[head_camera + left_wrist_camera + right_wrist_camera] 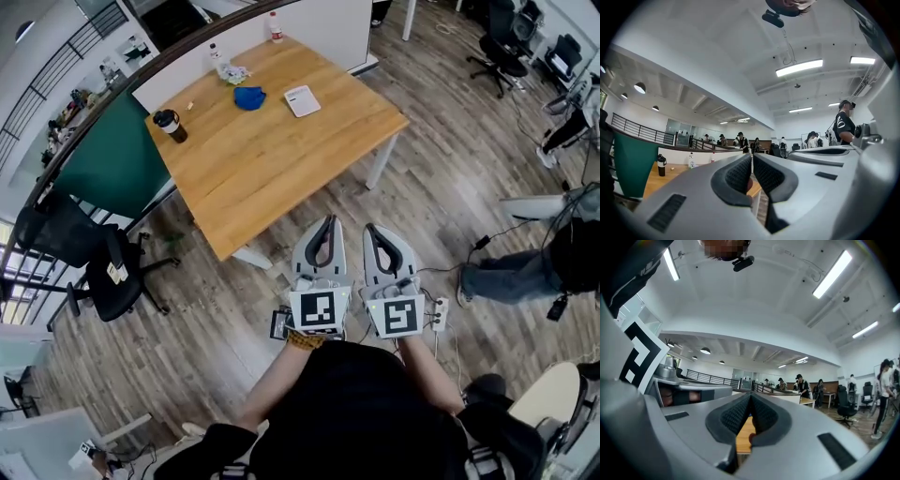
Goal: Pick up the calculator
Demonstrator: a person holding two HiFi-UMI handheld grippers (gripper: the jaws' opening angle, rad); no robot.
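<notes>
The pale, flat calculator [302,100] lies on the wooden table [272,173].

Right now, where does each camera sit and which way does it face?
Head view: on the person's head, steeply down at table; shows torso, left gripper, right gripper.
Left gripper view: on left gripper, level along shut fingers toward table, cup.
Right gripper view: on right gripper, level along shut fingers toward table; left gripper at left.
Shared: all three see the table.

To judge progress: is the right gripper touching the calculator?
Apart. Head view: the right gripper hangs over the floor, short of the table; the calculator lies near the table's far edge.
</notes>
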